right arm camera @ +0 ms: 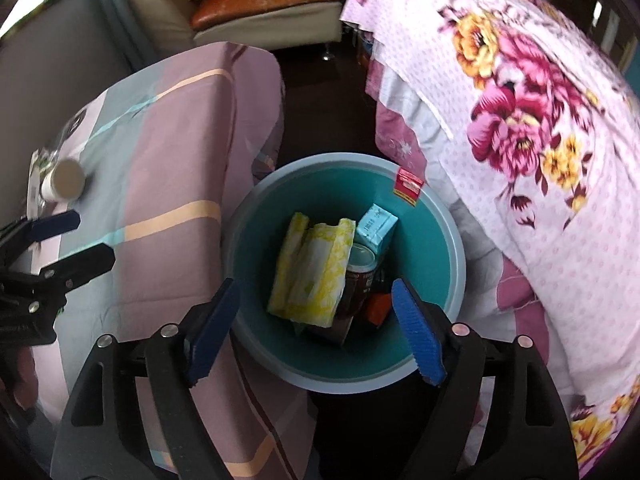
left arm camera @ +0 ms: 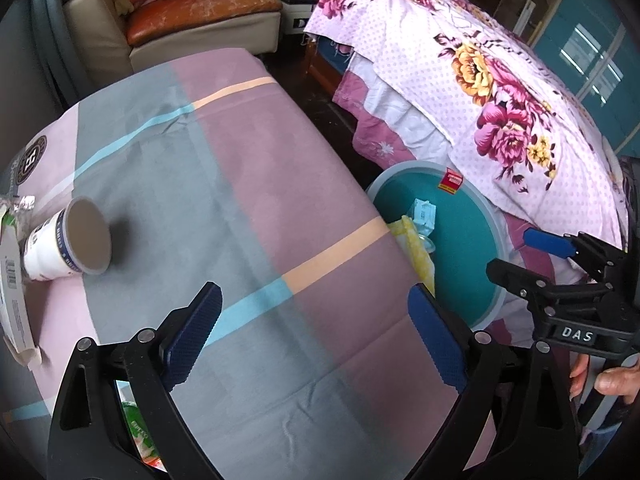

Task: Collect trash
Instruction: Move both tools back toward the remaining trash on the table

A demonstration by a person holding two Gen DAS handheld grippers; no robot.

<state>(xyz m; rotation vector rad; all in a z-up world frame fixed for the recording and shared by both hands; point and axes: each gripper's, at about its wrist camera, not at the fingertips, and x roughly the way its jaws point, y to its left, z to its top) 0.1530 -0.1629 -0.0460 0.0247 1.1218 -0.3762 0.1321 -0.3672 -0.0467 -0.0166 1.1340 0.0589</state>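
Note:
A teal bin (right arm camera: 432, 236) with a pale rim stands on the floor between table and bed. In it lie a yellow wrapper (right arm camera: 316, 268), a pale blue carton (right arm camera: 376, 228), a dark can (right arm camera: 358, 276) and an orange piece (right arm camera: 378, 308). My right gripper (right arm camera: 316, 328) hangs open above the bin with nothing between its fingers. My left gripper (left arm camera: 316, 332) stands open over the tablecloth (left arm camera: 240, 184), empty. A white paper cup (left arm camera: 68, 244) lies on its side at the table's left. Beside it lie a flattened carton (left arm camera: 12, 280) and crumpled foil (left arm camera: 20, 204).
A bed with a floral cover (left arm camera: 500, 92) crowds the bin's right side. A beige and orange sofa (left arm camera: 192, 16) stands behind the table. A green wrapper (left arm camera: 136, 424) shows under my left gripper. A hand (left arm camera: 612, 380) holds the right gripper.

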